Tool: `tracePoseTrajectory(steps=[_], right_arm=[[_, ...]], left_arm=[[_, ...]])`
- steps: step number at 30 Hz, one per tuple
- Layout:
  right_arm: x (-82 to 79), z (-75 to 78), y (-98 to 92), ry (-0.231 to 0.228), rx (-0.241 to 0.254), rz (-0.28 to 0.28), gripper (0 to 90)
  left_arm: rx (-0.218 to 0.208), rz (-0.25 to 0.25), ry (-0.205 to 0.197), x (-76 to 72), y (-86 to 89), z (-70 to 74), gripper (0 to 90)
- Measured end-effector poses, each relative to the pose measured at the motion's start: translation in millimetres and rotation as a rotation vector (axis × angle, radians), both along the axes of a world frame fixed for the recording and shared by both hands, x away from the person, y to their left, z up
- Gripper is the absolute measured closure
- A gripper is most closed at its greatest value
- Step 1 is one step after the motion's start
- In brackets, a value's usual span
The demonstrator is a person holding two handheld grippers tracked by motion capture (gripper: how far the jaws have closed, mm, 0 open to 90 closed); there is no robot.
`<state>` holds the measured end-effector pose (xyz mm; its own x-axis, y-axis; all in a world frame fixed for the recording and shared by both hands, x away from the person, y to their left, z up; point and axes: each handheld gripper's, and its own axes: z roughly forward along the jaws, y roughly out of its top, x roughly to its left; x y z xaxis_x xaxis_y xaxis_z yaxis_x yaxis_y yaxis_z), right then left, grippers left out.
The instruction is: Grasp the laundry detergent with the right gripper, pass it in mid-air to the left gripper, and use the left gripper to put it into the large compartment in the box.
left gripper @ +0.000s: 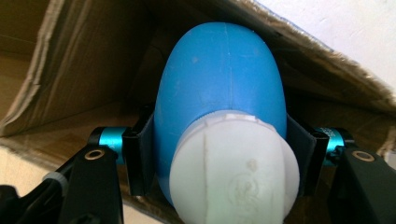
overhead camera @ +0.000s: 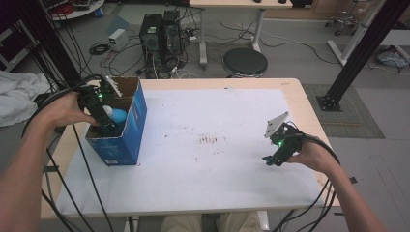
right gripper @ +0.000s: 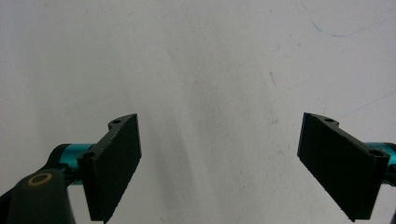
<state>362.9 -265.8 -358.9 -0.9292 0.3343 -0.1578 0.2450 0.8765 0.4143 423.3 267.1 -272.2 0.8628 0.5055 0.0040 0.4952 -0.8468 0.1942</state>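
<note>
Scene: a person sits at a white-covered surface [overhead camera: 217,145], one two-jaw tool in each hand, seen from a high view
Work in hand: a blue bottle with a white cap is being put into or taken from an open cardboard box; which of the two cannot be told
Bottle, place: the blue bottle [overhead camera: 118,116] sits inside the mouth of the blue cardboard box [overhead camera: 133,130] at the left of the surface, cap toward the left tool
Bottle, look: smooth rounded blue plastic body [left gripper: 219,79], matt with faint specks and a mould seam down the middle; a wide white cap [left gripper: 233,172] with a ribbed rim and an embossed mark on top
Bottle, handling: likely light and stiff hard plastic, not fragile; the curved, smooth sides could slip or twist between flat pads
Bottle, where to hold: across the body just behind the cap, where the sides run most nearly parallel; the domed far end would squeeze out of a grip
Left tool: the left tool [left gripper: 219,158] is clenched on the bottle, its black pads pressing both sides of the body just behind the cap, brown box walls around it
Right tool: the right tool [right gripper: 219,163] is released, jaws wide apart with nothing between them, hovering over bare white surface at the right, well apart from the box
Box: upright, top flaps open, plain brown inside
</note>
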Motion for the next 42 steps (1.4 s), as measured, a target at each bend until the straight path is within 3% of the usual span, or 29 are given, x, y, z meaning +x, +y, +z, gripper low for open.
tracePoseTrajectory(steps=[12, 22, 42], right_arm=[[-1.0, -0.6, 1.5, -0.003, 0.004, -0.002, 12.7], [-4.5, -1.0, 0.3, -0.004, 0.0, 0.0, 12.7], [-5.1, -4.0, 3.0, 0.001, -0.007, 0.006, 12.8]], left_arm=[[0.005, -0.005, -0.011, -2.6, -0.1, -1.8, 37.8], [-0.007, 0.021, -0.013, -3.3, 0.3, -2.6, 37.1], [-0.019, 0.04, 0.003, -3.5, 1.8, -0.5, 27.2]])
